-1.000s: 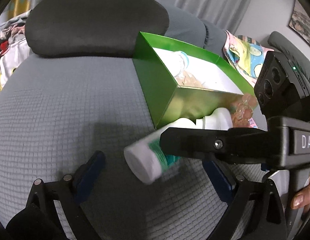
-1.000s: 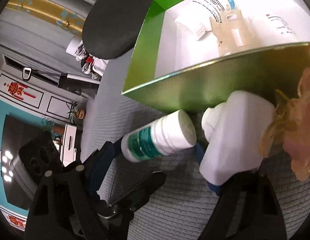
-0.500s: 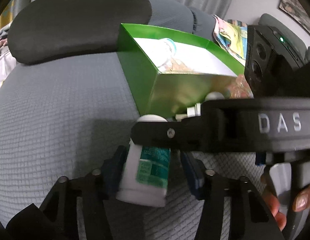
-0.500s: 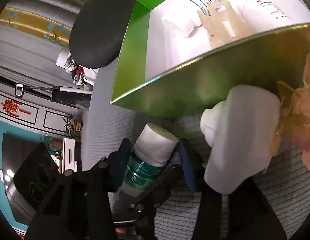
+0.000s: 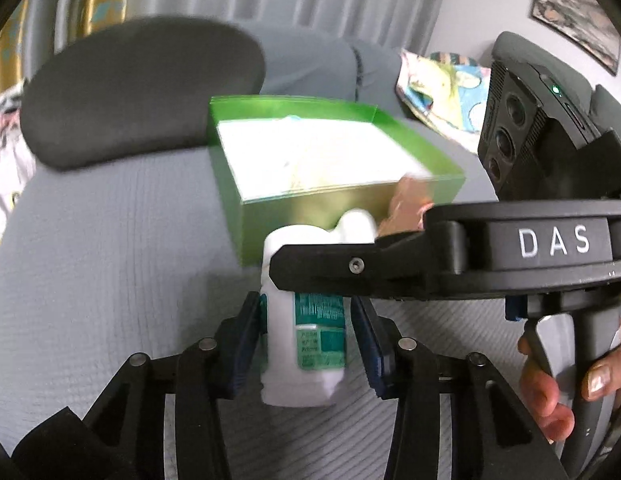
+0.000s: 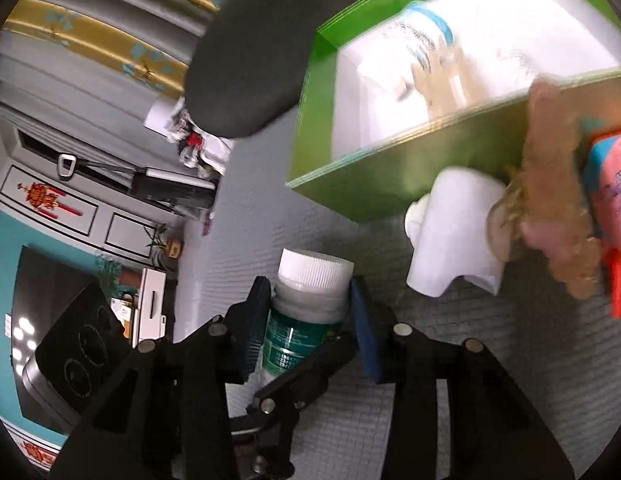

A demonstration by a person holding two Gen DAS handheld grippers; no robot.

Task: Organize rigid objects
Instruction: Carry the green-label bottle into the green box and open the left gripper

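Observation:
A white pill bottle with a teal label (image 5: pixel 306 332) sits between the pads of my left gripper (image 5: pixel 308 336). The same bottle (image 6: pixel 306 300) shows in the right wrist view between the pads of my right gripper (image 6: pixel 310 320), cap towards the box. Both grippers look shut on it. The green box (image 5: pixel 294 208) with a white inside stands just beyond on the grey cushion; it holds a white tube and a beige piece (image 6: pixel 442 76). A white bottle (image 6: pixel 454 236) lies against the box's front wall.
A tan lumpy object (image 6: pixel 550 216) and a pink-and-red item (image 6: pixel 614 216) lie to the right of the white bottle. A dark grey headrest (image 5: pixel 138 84) rises behind the box. Colourful cloth (image 5: pixel 442 84) lies at the back right.
The teal-label bottle went from lying loose beside the box to standing between both grippers' pads. Both grippers have closed in on it and pulled back from the box a little.

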